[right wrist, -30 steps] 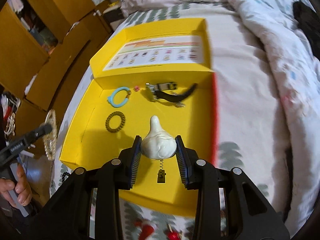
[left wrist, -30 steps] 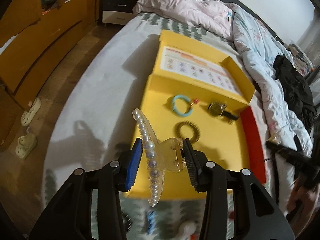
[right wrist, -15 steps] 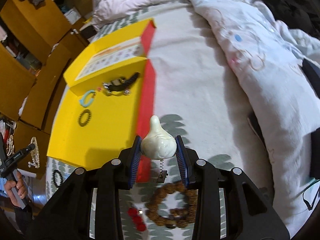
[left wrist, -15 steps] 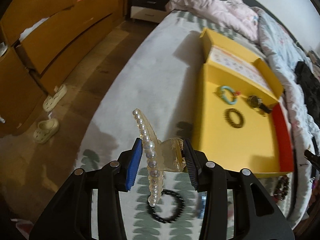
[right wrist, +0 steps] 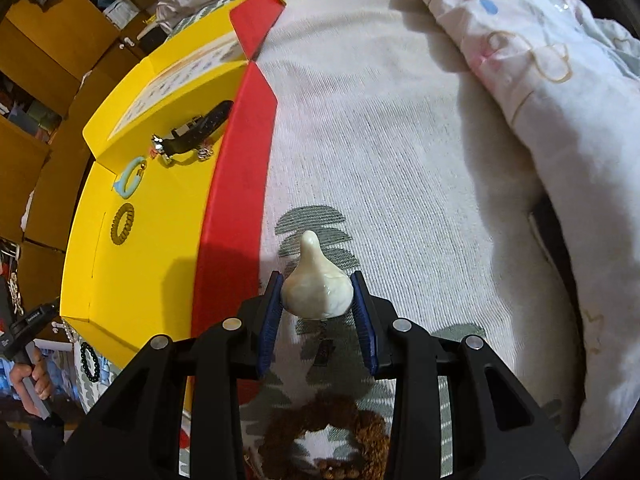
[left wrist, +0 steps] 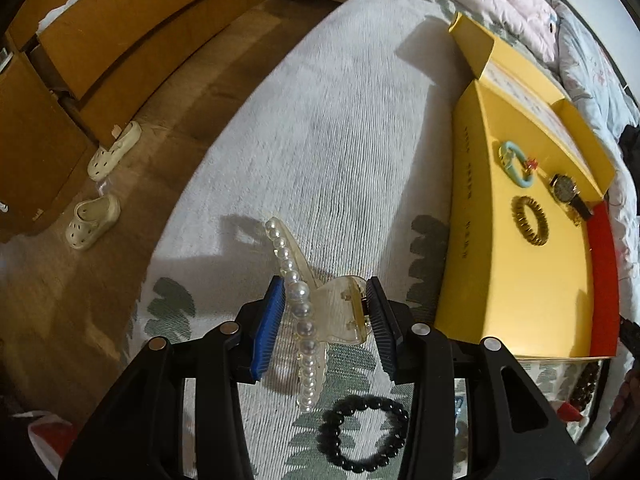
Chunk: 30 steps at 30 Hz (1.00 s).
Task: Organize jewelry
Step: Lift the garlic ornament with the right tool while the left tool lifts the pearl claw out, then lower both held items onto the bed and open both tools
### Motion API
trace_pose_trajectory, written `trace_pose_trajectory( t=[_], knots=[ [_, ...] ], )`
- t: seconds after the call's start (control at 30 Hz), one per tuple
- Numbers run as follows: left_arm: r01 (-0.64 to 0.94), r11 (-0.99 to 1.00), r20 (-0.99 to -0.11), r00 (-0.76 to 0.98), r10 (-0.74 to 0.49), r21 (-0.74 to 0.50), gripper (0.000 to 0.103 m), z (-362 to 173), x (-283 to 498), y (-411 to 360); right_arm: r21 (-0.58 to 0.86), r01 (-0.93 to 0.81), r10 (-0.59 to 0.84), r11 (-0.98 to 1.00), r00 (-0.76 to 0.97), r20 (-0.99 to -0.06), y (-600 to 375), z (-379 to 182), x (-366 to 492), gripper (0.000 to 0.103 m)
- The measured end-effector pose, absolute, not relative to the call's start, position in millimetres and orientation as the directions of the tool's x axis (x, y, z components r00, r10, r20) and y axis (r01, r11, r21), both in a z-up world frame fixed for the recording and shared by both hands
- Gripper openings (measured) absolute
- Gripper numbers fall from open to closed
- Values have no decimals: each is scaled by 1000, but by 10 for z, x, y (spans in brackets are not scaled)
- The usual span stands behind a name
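Note:
My left gripper (left wrist: 326, 322) is shut on a clear pearl-trimmed hair claw clip (left wrist: 320, 308), held over the bed left of the yellow box (left wrist: 516, 300). My right gripper (right wrist: 316, 312) is shut on a cream drop-shaped clip (right wrist: 316, 290) with a small spring hanging under it, over the bed just right of the box's red side (right wrist: 236, 184). In the box lie a light-blue ring (left wrist: 516, 162), a dark coil hair tie (left wrist: 530, 220) and a watch (left wrist: 568, 192). A black bead bracelet (left wrist: 364, 434) lies on the bed below the left gripper.
A brown bead bracelet (right wrist: 324, 436) lies under the right gripper. A bunched quilt (right wrist: 560, 60) fills the right of the bed. Wooden cabinets (left wrist: 100, 40) and two slippers (left wrist: 92, 220) are on the floor at left. The box lid (right wrist: 188, 68) stands open at the far end.
Both grippers have swung outward away from the box: the left to the left, the right to the right past the red side. Each still holds its clip.

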State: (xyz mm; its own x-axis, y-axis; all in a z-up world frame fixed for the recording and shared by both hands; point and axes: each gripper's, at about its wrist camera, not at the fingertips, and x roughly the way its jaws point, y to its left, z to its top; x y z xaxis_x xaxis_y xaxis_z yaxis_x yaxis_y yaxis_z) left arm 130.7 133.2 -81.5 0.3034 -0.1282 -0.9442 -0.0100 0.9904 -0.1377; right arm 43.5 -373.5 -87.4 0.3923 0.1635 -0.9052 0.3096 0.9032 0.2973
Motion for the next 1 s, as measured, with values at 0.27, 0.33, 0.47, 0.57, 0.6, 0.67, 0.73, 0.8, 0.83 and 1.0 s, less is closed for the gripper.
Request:
trace_pose_trajectory(
  t=[0.27, 0.33, 0.47, 0.57, 0.6, 0.67, 0.73, 0.8, 0.83, 1.0],
  knots=[
    [14, 992, -944, 306, -123, -124, 42, -842, 1323, 1279, 308, 340, 173, 888, 374, -911, -3905, -1024, 389, 35],
    [16, 992, -944, 307, -125, -126, 42, -842, 1325, 1280, 311, 342, 174, 887, 376, -910, -3917, -1028, 374, 35],
    [29, 988, -939, 308, -152, -150, 42, -816, 1306, 1264, 293, 338, 156, 895, 377, -913, -3910, -1020, 347, 37],
    [42, 986, -938, 304, -167, -162, 43, -798, 1297, 1233, 253, 327, 125, 910, 365, -923, -3860, -1013, 327, 37],
    [46, 986, -939, 301, -168, -162, 43, -801, 1298, 1214, 246, 327, 120, 912, 362, -924, -3849, -1009, 327, 38],
    [53, 986, -940, 298, -167, -158, 43, -812, 1300, 1193, 220, 330, 94, 918, 358, -929, -3835, -986, 302, 41],
    [59, 987, -941, 298, -162, -151, 43, -809, 1305, 1178, 187, 334, 60, 924, 355, -933, -3833, -962, 283, 51],
    [63, 985, -940, 297, -171, -159, 44, -799, 1306, 1173, 169, 345, 36, 923, 360, -932, -3843, -931, 262, 59],
    [67, 984, -939, 297, -176, -163, 48, -793, 1305, 1170, 171, 347, 35, 922, 367, -930, -3850, -914, 253, 61],
    [77, 986, -935, 314, -167, -151, 59, -745, 1289, 1143, 167, 363, 13, 917, 391, -920, -3869, -808, 239, 66]
  ],
)
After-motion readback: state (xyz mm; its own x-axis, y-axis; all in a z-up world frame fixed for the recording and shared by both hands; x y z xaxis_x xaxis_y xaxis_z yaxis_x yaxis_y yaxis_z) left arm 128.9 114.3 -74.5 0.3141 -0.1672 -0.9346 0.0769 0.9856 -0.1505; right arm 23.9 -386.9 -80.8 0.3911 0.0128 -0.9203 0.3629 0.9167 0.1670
